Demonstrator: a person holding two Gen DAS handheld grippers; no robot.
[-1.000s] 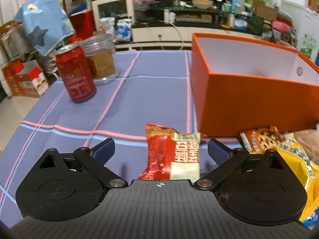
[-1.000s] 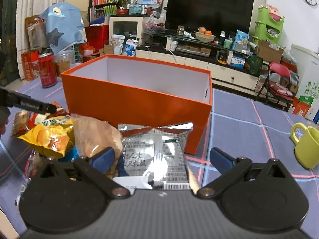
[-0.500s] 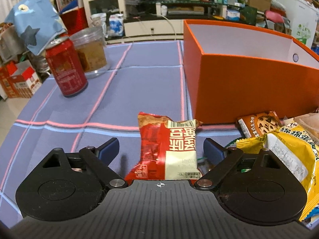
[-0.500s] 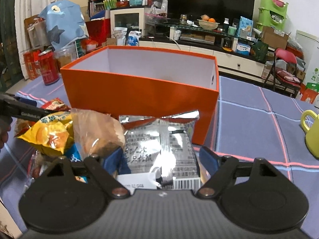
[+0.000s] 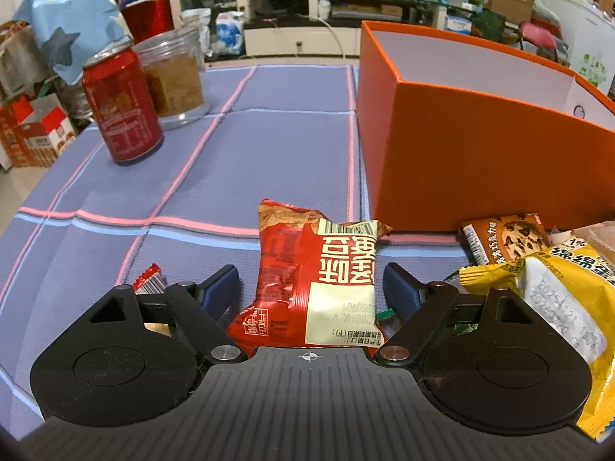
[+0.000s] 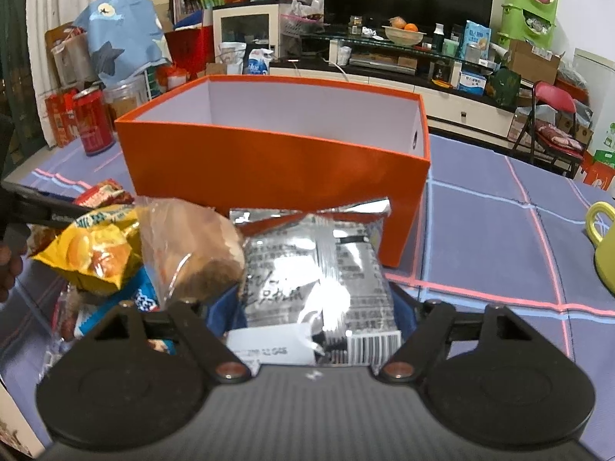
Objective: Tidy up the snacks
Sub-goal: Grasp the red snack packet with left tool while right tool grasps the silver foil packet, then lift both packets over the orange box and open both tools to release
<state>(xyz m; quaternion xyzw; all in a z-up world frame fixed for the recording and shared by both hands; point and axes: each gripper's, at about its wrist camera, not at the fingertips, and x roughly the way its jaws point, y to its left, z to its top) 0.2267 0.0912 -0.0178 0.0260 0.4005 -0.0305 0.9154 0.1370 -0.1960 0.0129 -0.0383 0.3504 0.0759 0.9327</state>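
The task looks to be at its very start. The open orange cardboard box with the white inside [image 6: 276, 161] shows only bare walls in both views; its floor is hidden, so whether anything lies in it cannot be told. Every snack that shows is still out on the desk with the blue checked cloth [image 5: 269, 134].

The left gripper [image 5: 311, 288] has its jaws closing around a red and cream snack packet [image 5: 315, 272] that lies flat on the cloth; a gap still shows on each side, so the packet is not yet pinched. The box stands at two o'clock from it.

The right gripper [image 6: 319, 303] is also closing its jaws, on a silver foil snack packet [image 6: 315, 269]; the blue pads sit just at the packet's edges, and whether they press on it yet cannot be told. The box is at twelve o'clock, just behind the packet.

Still waiting in the pile: a crumpled yellow snack bag [image 6: 92, 249], a clear bag with a brown bun [image 6: 188, 246] and a brown chocolate-chip cookie packet [image 5: 503, 238]. Both grasps, the carry into the box and the rest of the pile remain to be done.
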